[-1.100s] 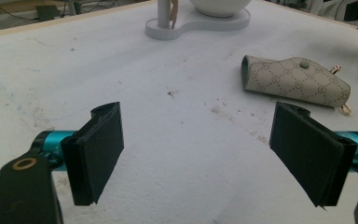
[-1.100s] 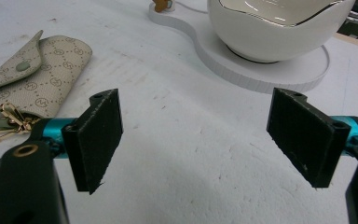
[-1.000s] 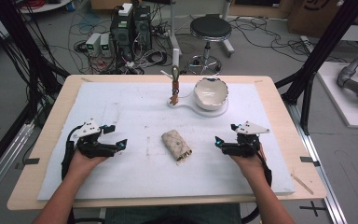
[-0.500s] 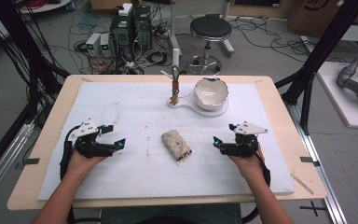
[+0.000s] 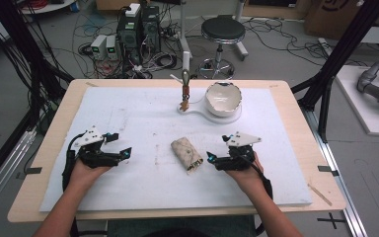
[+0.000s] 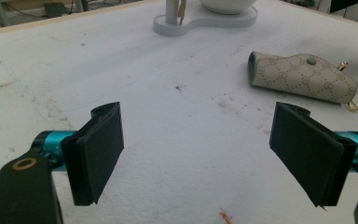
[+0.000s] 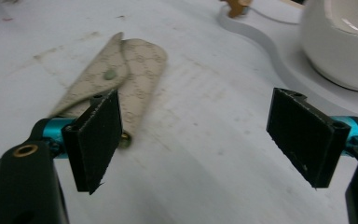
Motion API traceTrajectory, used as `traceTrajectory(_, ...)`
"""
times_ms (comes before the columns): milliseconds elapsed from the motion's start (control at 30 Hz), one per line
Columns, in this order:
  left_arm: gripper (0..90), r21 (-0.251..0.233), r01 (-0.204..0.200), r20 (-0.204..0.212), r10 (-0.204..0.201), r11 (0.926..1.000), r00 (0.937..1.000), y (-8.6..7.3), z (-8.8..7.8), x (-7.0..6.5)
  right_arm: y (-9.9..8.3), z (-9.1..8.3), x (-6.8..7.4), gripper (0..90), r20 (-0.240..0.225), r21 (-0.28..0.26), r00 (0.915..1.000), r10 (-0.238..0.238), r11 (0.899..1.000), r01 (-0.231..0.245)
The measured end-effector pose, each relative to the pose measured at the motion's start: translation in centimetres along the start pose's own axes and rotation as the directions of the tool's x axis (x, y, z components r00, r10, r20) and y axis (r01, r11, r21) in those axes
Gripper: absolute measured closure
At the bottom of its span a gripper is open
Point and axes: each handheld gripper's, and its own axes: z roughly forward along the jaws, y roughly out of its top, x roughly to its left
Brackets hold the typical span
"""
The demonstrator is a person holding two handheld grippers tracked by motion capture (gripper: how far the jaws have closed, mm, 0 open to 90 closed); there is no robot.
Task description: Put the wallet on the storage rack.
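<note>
Both grippers rest on a scuffed white mat [image 5: 128,123] with jaws spread wide and empty: left gripper [image 5: 124,154], right gripper [image 5: 210,159]. A beige patterned key pouch [image 5: 186,153] lies between them, just beside the right gripper. Beyond stand a white bowl [image 5: 222,98], a stool [image 5: 222,30] and cabled electronics [image 5: 138,27].

**Three Cameras, One Shared Pouch**

The high view looked forward and down from above the person's side, taking in the whole table [image 5: 296,123] and the floor behind it. The left gripper view sat low and close over the white mat [image 6: 168,116], facing the patterned key pouch [image 6: 303,77]. The right gripper view was nearer to this pouch [image 7: 121,74]. All three views shared it.
</note>
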Motion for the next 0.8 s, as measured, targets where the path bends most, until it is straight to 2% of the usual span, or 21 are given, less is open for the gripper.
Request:
traceTrajectory(33, 17.6, 0.001, -0.005, -0.004, 0.005, 1.0, 1.0, 0.1, -0.1, -0.1, 0.0, 0.0, 0.0, 18.6, 0.0, 0.0, 1.0, 0.0, 1.0, 0.0)
traceTrajectory(100, 17.6, 0.0, -0.015, -0.004, 0.015, 0.9999, 0.9999, 0.2, -0.4, -0.3, 0.4, 0.8, 1.2, 18.7, -0.015, 0.024, 0.9997, -0.018, 1.0, 0.018)
traceTrajectory(167, 17.6, 0.0, -0.021, -0.007, 0.021, 0.9998, 0.9998, 0.1, -0.6, -0.4, 0.6, 1.1, 1.5, 18.6, -0.012, 0.024, 0.9996, -0.027, 0.999, 0.027)
traceTrajectory(267, 17.6, -0.003, -0.015, -0.016, 0.015, 0.9999, 0.9998, 0.0, -1.0, -0.5, 0.9, 1.3, 1.6, 18.6, -0.009, 0.02, 0.9998, -0.017, 1.0, 0.017)
traceTrajectory(367, 17.6, 0.006, -0.013, -0.018, 0.013, 0.9999, 0.9998, -0.2, -1.1, -0.4, 1.1, 1.7, 1.7, 18.6, -0.014, 0.017, 0.9998, 0.014, 1.0, -0.014)
traceTrajectory(400, 17.6, 0.014, -0.013, -0.013, 0.013, 0.9998, 0.9998, -0.2, -1.1, -0.4, 1.2, 1.9, 1.7, 18.6, -0.016, 0.02, 0.9997, 0.017, 1.0, -0.017)
traceTrajectory(467, 17.6, 0.015, -0.018, -0.013, 0.018, 0.9997, 0.9998, -0.2, -1.2, -0.5, 1.5, 2.6, 2.0, 18.6, 0.009, 0.052, 0.9996, 0.027, 0.998, -0.028)
traceTrajectory(567, 17.6, 0.014, -0.027, -0.016, 0.027, 0.9995, 0.9995, -0.2, -1.5, -0.7, 1.8, 3.6, 2.6, 18.6, -0.002, 0.068, 0.9993, 0.037, 0.997, -0.037)
traceTrajectory(800, 17.6, 0.013, -0.026, -0.027, 0.026, 0.9996, 0.9993, -0.4, -2.1, -0.7, 2.2, 5.6, 3.7, 18.6, -0.042, 0.108, 0.9987, 0.029, 0.994, -0.024)
